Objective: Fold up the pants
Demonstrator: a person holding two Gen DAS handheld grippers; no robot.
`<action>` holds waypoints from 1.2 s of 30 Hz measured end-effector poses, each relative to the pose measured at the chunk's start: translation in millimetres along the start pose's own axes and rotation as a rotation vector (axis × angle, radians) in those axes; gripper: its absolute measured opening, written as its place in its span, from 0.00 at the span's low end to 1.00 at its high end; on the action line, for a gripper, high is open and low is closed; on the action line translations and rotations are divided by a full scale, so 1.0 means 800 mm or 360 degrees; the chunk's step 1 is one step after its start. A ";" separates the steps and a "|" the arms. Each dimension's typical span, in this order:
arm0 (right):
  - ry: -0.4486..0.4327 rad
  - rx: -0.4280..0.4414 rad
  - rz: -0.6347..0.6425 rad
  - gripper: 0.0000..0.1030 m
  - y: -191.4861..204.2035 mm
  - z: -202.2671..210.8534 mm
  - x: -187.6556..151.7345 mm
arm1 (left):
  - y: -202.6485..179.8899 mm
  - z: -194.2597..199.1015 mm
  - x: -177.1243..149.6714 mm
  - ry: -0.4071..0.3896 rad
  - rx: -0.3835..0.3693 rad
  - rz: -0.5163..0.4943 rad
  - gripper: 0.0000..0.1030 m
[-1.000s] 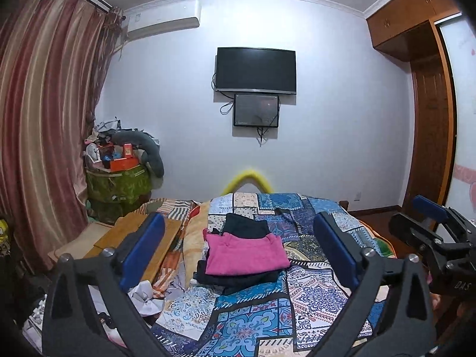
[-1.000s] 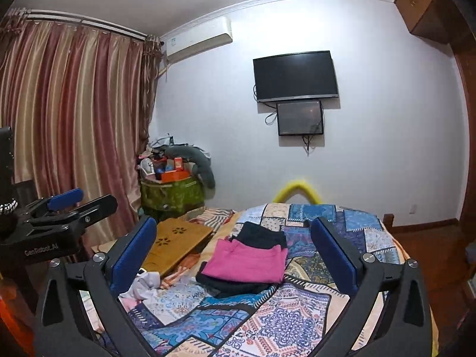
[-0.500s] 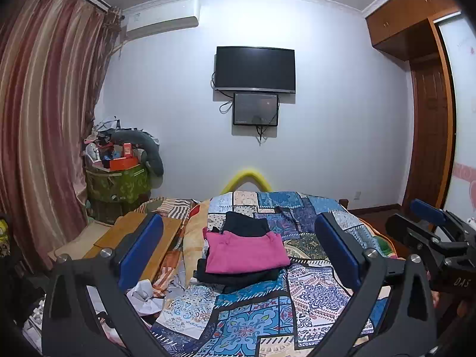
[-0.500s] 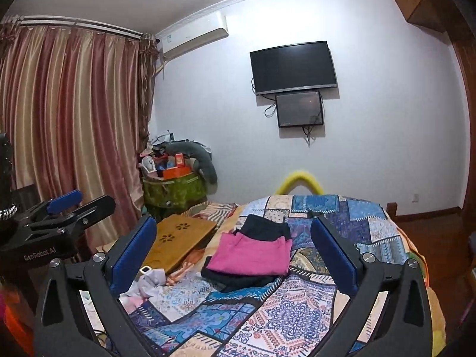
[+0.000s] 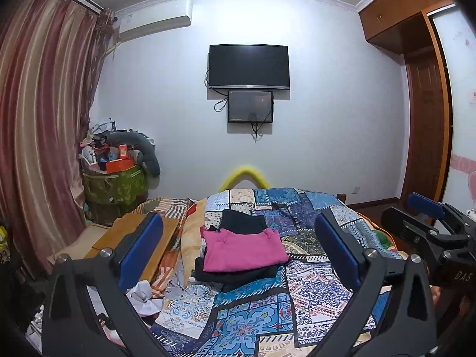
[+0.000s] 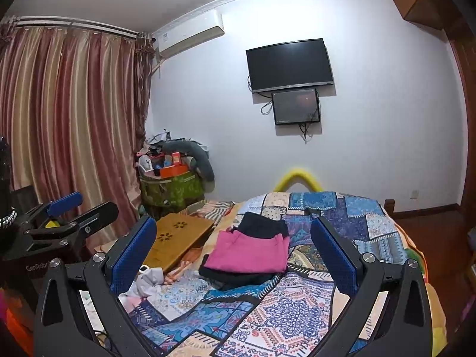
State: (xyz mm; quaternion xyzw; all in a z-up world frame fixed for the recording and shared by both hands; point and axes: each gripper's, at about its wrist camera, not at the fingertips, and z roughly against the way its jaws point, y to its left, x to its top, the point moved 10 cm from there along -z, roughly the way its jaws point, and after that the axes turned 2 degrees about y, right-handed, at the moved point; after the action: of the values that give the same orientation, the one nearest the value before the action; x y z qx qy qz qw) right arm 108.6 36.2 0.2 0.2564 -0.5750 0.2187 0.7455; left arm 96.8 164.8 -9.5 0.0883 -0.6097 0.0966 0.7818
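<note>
left gripper (image 5: 238, 250): jaws wide, empty | right gripper (image 6: 233, 247): jaws wide, empty, raised ahead of a reach | pants (image 5: 242, 272): dark, stacked under pink garment (image 5: 242, 253) on bed (image 5: 312, 291)

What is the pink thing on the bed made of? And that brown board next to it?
The pink thing looks like soft matte cloth, probably knit: it lies folded flat with limp, rounded edges on a darker garment. The brown board looks like wood or bamboo with a smooth finish: it has a stiff flat top, a yellowish-brown tone and a flower pattern of cut holes.
</note>
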 end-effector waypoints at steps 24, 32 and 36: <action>-0.0027 -0.0024 -0.0012 1.00 -0.001 0.012 0.009 | -0.007 0.001 0.002 0.0011 -0.0052 -0.0008 1.00; -0.0035 -0.0029 -0.0013 1.00 -0.002 0.014 0.009 | -0.008 0.003 0.002 0.0011 -0.0089 -0.0011 1.00; -0.0038 -0.0037 -0.0008 1.00 -0.002 0.014 0.010 | -0.009 0.000 0.001 0.0032 -0.0114 -0.0002 1.00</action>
State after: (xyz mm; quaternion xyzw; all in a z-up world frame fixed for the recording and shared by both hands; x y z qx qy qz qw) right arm 102.8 28.1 9.9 0.2518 -0.5858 0.2070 0.7421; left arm 98.7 157.5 -8.8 0.0596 -0.6048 0.0753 0.7906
